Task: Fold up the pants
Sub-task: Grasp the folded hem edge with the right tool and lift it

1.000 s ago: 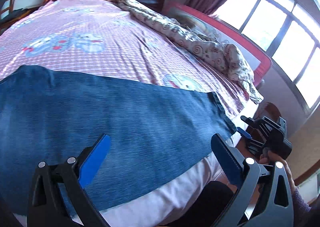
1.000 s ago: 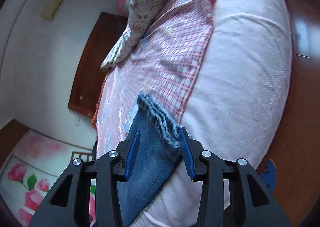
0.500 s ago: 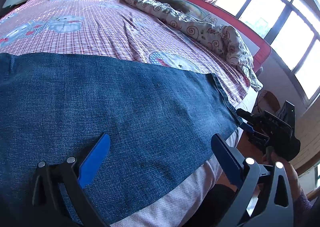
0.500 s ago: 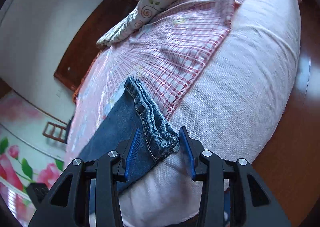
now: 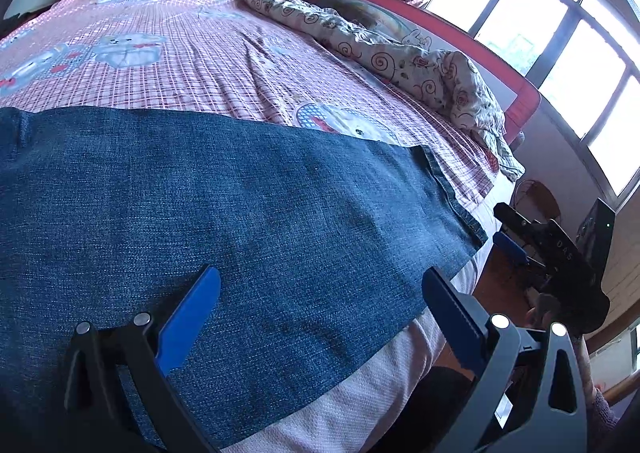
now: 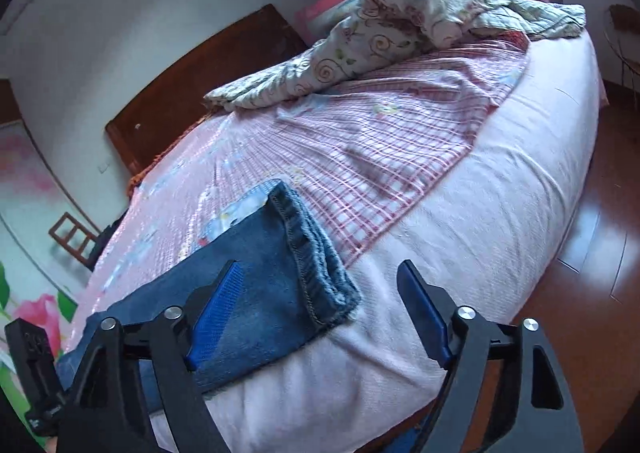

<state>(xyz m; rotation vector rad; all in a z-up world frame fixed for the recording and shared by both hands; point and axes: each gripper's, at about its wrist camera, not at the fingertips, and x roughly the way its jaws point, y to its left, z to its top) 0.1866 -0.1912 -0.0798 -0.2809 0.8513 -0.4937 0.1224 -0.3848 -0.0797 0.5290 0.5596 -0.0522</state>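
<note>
Jeans (image 5: pixel 240 221) waist end runs off frame.

The left gripper (image 5: pixel 320 319), a matte black plastic frame, ends in two long fingers lined with bright blue ribbed pads (image 5: pixel 188 327). Round silver screw heads (image 5: pixel 141 319) sit at the finger pivots, two on each side, and triangular cut-outs lighten the black arms behind them. The right gripper (image 6: pixel 320 311) is built the same way: black angular linkages, blue serrated pads (image 6: pixel 218 311), silver pivot screws (image 6: pixel 465 312). Seen from the left wrist view, its black body carries faint pale lettering (image 5: pixel 565 249) that is too small to read surely. Below it shows a bit of bare skin of the person's right hand (image 5: pixel 538 313) and a mauve knitted sleeve cuff (image 5: pixel 600 409)
</note>
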